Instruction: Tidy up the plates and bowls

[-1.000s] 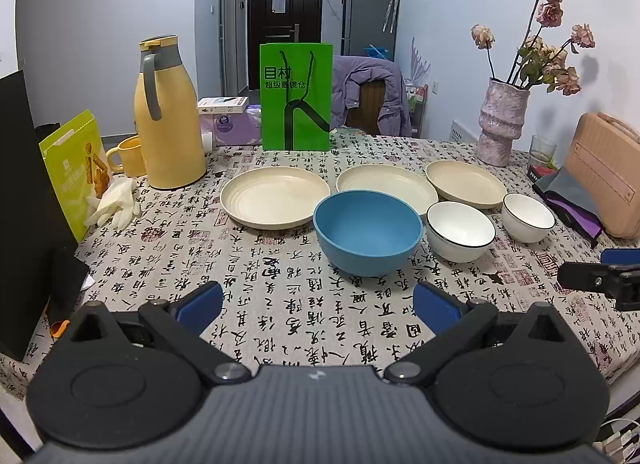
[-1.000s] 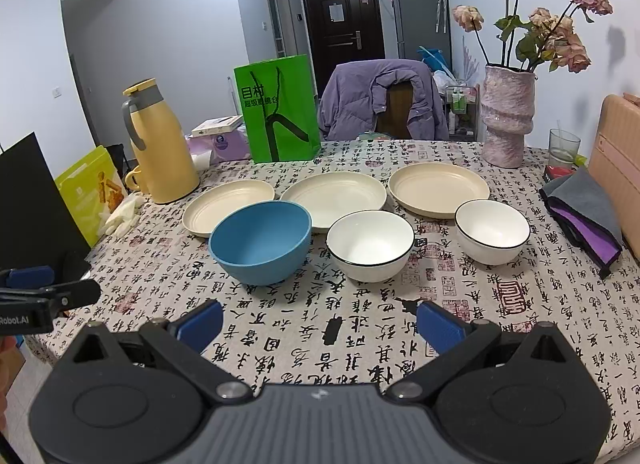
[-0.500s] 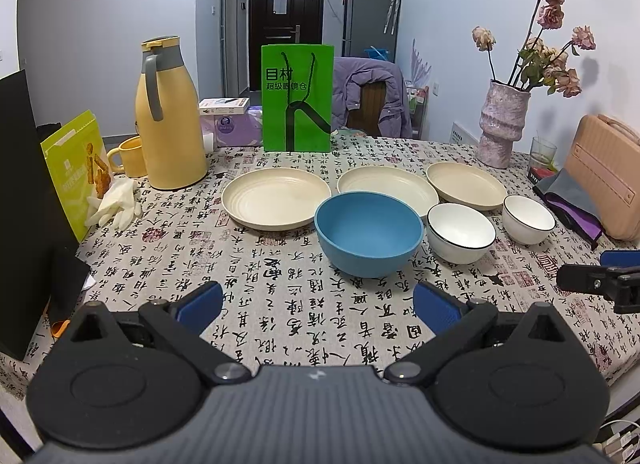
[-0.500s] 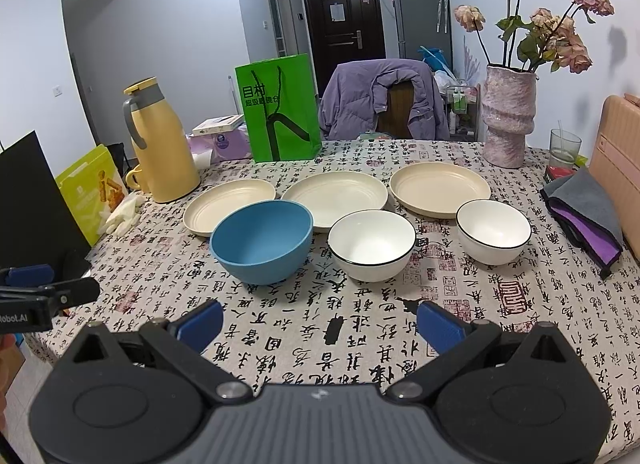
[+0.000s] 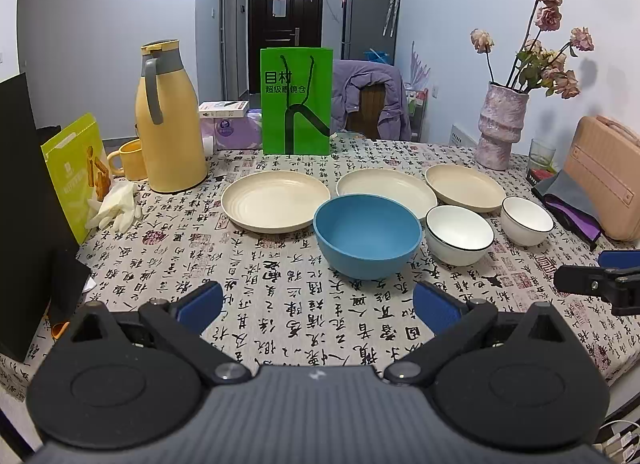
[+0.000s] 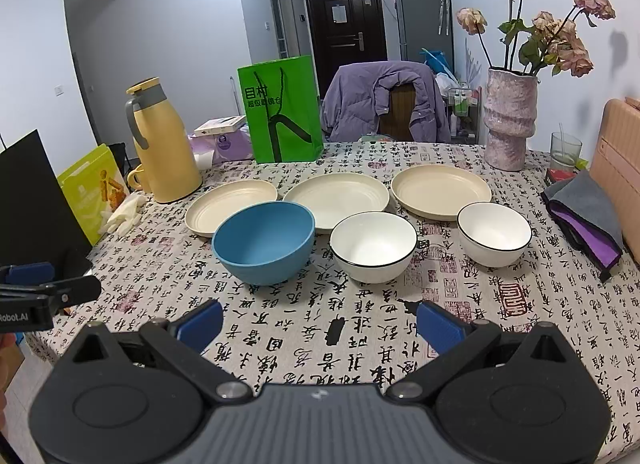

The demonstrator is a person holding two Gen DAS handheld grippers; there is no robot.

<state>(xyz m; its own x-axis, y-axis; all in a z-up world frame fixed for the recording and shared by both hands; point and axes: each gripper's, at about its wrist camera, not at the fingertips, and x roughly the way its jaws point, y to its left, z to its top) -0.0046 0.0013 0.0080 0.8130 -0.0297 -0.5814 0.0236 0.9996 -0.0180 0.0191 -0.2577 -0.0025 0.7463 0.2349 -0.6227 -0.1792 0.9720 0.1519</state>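
Three cream plates stand in a row on the table: the left plate [image 5: 276, 199] [image 6: 230, 205], the middle plate [image 5: 386, 187] [image 6: 338, 195] and the right plate [image 5: 464, 185] [image 6: 440, 189]. In front of them stand a blue bowl [image 5: 368, 234] [image 6: 264, 240] and two white bowls with black rims, one in the middle [image 5: 458, 234] [image 6: 374, 244] and one on the right [image 5: 527, 219] [image 6: 494, 232]. My left gripper [image 5: 318, 306] is open and empty above the near cloth, in front of the blue bowl. My right gripper [image 6: 320, 318] is open and empty in front of the middle white bowl.
A yellow thermos [image 5: 170, 119], a yellow mug [image 5: 130, 159], a green bag [image 5: 296, 99], white gloves [image 5: 116, 205] and a black board [image 5: 28, 199] stand at the left and back. A vase of flowers [image 5: 500, 123], a tan case [image 5: 608, 175] and folded cloth [image 6: 584, 215] are at the right.
Both grippers have shifted very slightly; the dishes sit a touch further right in the views. Nothing was taken hold of or moved.
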